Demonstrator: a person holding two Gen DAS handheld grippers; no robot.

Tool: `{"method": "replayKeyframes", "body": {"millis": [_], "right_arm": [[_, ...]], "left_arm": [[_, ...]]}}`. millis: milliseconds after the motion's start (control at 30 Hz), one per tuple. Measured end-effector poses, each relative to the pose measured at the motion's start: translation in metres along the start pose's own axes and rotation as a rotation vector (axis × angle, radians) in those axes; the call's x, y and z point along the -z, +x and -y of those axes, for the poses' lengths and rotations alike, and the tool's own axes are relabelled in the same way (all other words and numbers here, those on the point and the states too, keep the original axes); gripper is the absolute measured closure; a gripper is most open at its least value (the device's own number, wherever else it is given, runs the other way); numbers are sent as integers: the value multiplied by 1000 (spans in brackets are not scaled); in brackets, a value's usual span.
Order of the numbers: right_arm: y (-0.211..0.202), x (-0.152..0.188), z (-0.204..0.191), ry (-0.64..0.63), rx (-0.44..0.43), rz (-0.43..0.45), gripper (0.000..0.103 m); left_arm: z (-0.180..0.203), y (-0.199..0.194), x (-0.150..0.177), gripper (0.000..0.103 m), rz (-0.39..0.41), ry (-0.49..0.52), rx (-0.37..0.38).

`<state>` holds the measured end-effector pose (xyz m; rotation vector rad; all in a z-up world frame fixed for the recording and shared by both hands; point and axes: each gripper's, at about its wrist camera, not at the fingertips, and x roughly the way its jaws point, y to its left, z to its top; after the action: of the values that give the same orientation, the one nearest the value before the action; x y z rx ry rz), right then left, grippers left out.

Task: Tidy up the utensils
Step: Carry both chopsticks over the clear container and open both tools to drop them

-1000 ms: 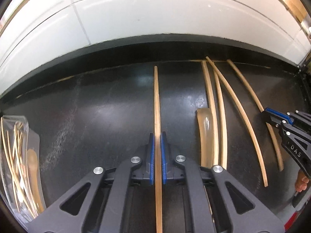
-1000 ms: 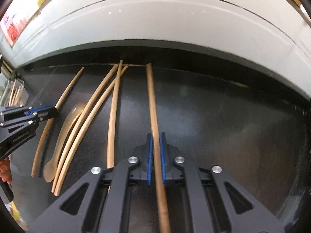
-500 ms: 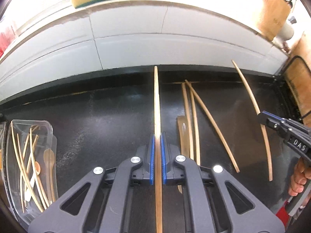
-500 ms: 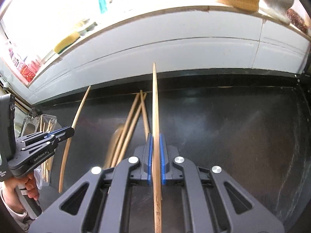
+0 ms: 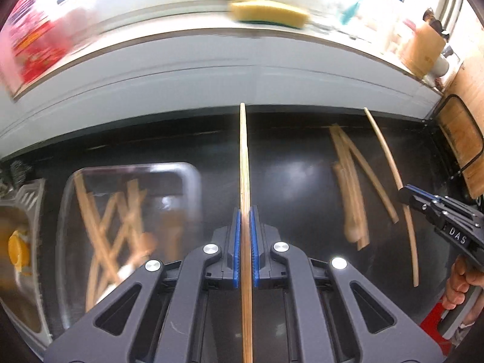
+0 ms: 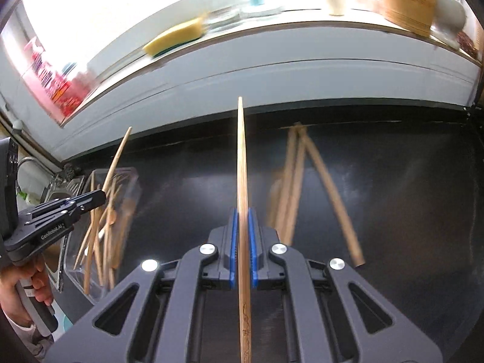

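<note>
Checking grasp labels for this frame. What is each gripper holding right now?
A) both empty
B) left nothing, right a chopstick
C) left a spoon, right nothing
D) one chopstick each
D: the left gripper has its jaws shut on a chopstick, and the right gripper is likewise shut on its own chopstick.

Black fingers, blue pads, silver screws.

I read "DAS" on the right gripper body, "GenRobot.AI" on the left gripper body.
</note>
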<state>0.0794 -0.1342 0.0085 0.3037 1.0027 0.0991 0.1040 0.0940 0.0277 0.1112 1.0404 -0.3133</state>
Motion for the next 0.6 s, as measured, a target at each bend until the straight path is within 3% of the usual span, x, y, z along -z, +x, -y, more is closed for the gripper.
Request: {"method": "replayKeyframes", "body": {"millis": [300,600], "right_arm": [[28,28,-104,-32,-39,-21,95],[46,43,-191,-63,-47,-63,95]], "left_arm": [[-124,-23,39,97,-15,-81,-44],[-167,-24,57,97,-20,-92,-40]]}}
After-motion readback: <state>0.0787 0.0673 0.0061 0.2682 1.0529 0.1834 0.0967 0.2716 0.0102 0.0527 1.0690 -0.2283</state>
